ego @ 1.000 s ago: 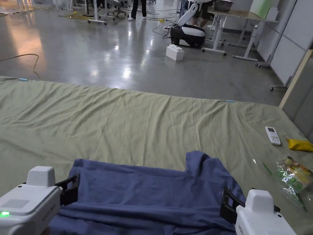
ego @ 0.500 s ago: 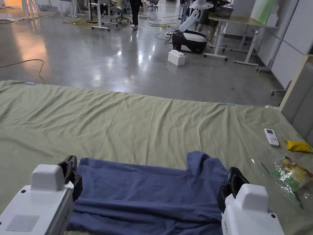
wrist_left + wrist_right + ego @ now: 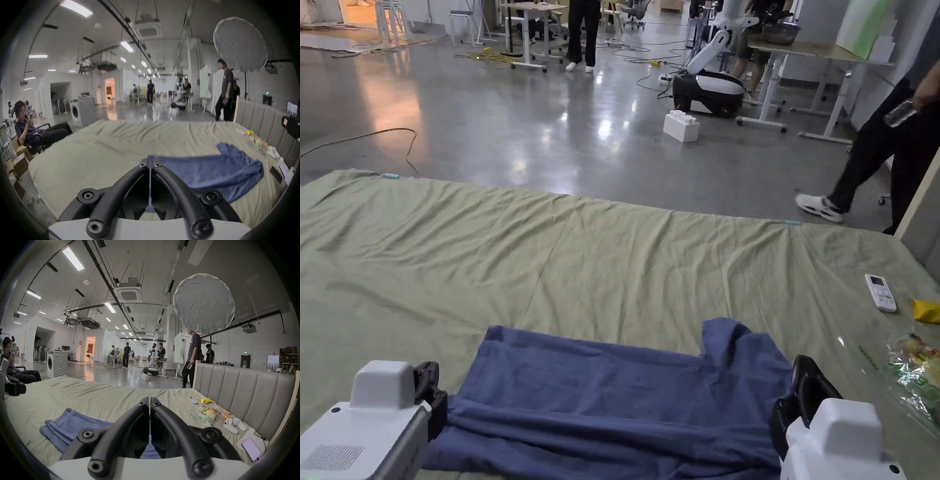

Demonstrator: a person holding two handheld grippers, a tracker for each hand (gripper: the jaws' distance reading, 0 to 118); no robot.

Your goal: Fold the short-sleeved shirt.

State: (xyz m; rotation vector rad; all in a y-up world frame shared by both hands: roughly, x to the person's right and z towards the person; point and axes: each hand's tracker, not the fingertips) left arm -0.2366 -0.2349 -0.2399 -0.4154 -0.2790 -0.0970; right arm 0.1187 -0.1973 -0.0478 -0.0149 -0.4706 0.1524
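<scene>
Head view: we read no legible writing; the print on the snack bag (image 3: 915, 381) is too small and the remote control (image 3: 880, 292) shows no readable marks. The blue short-sleeved shirt (image 3: 625, 400) lies partly folded on the green bedsheet (image 3: 581, 262), near its close edge. The left gripper (image 3: 431, 400) sits at the shirt's left edge, the right gripper (image 3: 800, 400) at its right edge; we cannot tell the jaw state here. A walking person (image 3: 881, 156) crosses the floor beyond the bed, near a white block (image 3: 680, 125).

Left gripper view: the left gripper's (image 3: 150, 164) jaws are pressed together with a thin edge of shirt (image 3: 211, 172) cloth between them. A seated person (image 3: 29, 128) and a washing machine (image 3: 82, 112) stand off to the left.

Right gripper view: the right gripper's (image 3: 149, 402) jaws meet tip to tip; whether they pinch the shirt (image 3: 69, 423) we cannot tell. A phone (image 3: 250, 449) lies by the headboard (image 3: 243, 394), screen text unreadable.
</scene>
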